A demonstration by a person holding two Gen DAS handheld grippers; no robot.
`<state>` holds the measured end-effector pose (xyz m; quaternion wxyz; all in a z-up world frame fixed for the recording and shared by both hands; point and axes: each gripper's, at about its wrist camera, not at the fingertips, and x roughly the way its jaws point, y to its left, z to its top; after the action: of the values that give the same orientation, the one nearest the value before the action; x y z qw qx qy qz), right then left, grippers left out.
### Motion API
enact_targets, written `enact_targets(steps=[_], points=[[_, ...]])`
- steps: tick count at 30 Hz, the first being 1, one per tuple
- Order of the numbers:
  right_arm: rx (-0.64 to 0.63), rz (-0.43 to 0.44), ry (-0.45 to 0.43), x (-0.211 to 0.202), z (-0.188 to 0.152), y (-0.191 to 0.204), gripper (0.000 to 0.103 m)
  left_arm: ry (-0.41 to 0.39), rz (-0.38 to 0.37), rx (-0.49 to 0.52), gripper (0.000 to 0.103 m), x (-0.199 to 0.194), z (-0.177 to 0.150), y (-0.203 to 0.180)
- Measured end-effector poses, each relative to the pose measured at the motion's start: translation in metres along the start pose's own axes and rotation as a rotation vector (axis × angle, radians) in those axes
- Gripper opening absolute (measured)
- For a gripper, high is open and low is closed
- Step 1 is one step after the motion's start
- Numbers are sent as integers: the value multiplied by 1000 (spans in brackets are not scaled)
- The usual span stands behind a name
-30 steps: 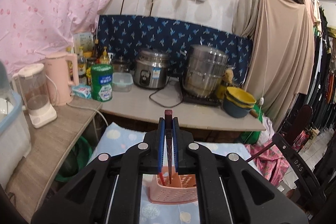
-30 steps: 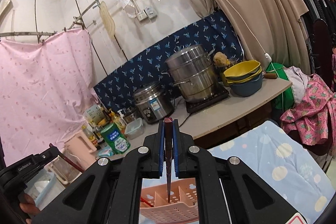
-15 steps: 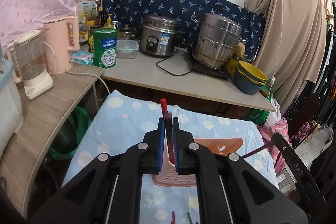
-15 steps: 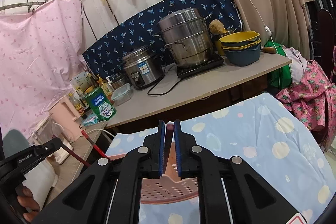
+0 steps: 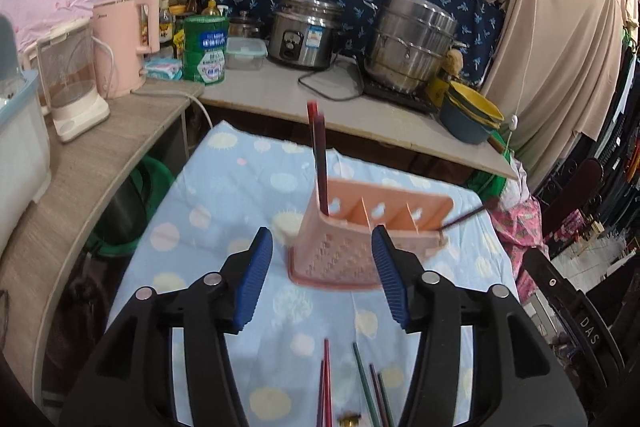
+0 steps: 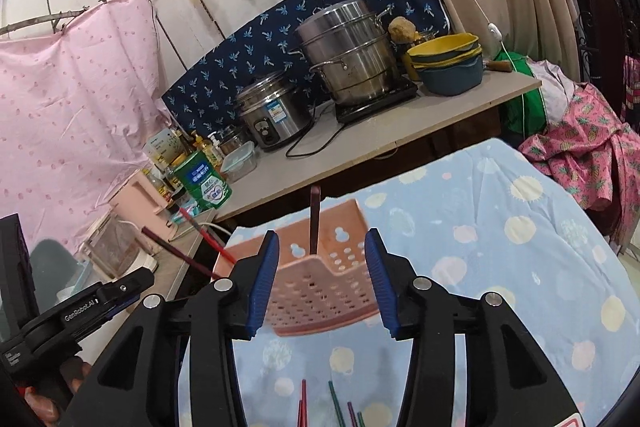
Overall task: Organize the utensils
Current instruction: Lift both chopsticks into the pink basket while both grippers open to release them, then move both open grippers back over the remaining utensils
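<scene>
Both grippers stand with jaws parted and nothing between them

The left gripper [image 5: 322, 275] points forward and downward, its black arms rising from the 6 o'clock edge of its own view and its blue pads [image 5: 256, 279] set apart toward 11 and 1 o'clock; its jaws have just been opening and grip nothing. The right gripper [image 6: 322, 279] has the same pose, tilted down, blue pads [image 6: 262, 285] spread, jaws likewise just opened and bare. In the right wrist view the left gripper's body shows at 8 o'clock, with the person's hand [image 6: 48, 391] on it.
</scene>
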<state>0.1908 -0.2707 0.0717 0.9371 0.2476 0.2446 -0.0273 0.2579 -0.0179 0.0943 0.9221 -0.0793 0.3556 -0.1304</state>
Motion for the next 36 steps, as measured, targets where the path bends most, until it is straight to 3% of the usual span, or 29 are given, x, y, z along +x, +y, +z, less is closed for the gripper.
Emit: enact_targets(steps=[6, 19, 24, 29, 36], points=[[-5, -6, 117, -26, -52, -13, 47, 87, -9, 15, 50, -10, -57, 5], [-200, -130, 354, -72, -184, -34, 47, 336, 15, 44, 50, -15, -198, 21], [-202, -152, 428, -79, -218, -49, 47, 423, 21, 59, 50, -18, -240, 25], [-194, -154, 466, -89, -238, -57, 47, 445, 23, 82, 50, -27, -259, 23], [-192, -155, 450, -96, -240, -57, 37, 440, 17, 89, 50, -32, -263, 21]])
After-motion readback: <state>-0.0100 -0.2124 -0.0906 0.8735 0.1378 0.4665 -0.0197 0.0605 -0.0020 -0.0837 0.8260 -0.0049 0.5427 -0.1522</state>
